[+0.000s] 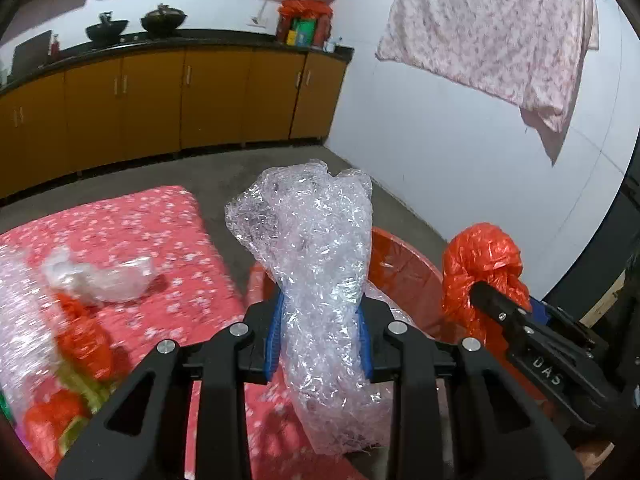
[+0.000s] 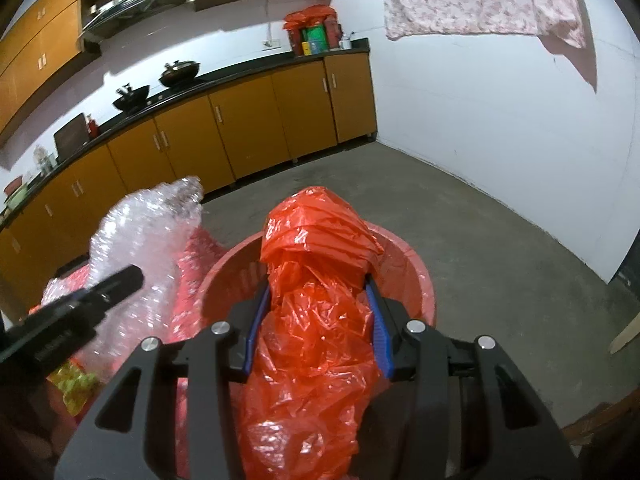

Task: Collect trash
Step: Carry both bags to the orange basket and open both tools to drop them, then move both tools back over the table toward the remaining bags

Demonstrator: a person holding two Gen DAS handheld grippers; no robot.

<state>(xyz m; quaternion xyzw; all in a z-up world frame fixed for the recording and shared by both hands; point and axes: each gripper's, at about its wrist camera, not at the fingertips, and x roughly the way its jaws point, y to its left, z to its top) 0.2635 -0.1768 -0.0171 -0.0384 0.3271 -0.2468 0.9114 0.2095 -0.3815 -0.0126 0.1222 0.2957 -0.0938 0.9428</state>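
Note:
My left gripper (image 1: 320, 334) is shut on a crumpled wad of clear bubble wrap (image 1: 316, 264) and holds it up beside the red basin (image 1: 404, 264). My right gripper (image 2: 318, 330) is shut on a crumpled orange plastic bag (image 2: 316, 320) and holds it over the red basin (image 2: 416, 280). The orange plastic bag (image 1: 480, 264) and the right gripper show at the right of the left wrist view. The bubble wrap (image 2: 148, 240) and the left gripper show at the left of the right wrist view.
A pink flowered mattress (image 1: 132, 224) at the left carries a clear plastic scrap (image 1: 100, 276), more orange plastic (image 1: 84, 340) and bubble wrap (image 1: 24, 320). Orange kitchen cabinets (image 1: 160, 100) stand behind across a grey floor (image 2: 480, 232). A white wall (image 1: 440, 140) with a hanging pink cloth (image 1: 492, 28) is at the right.

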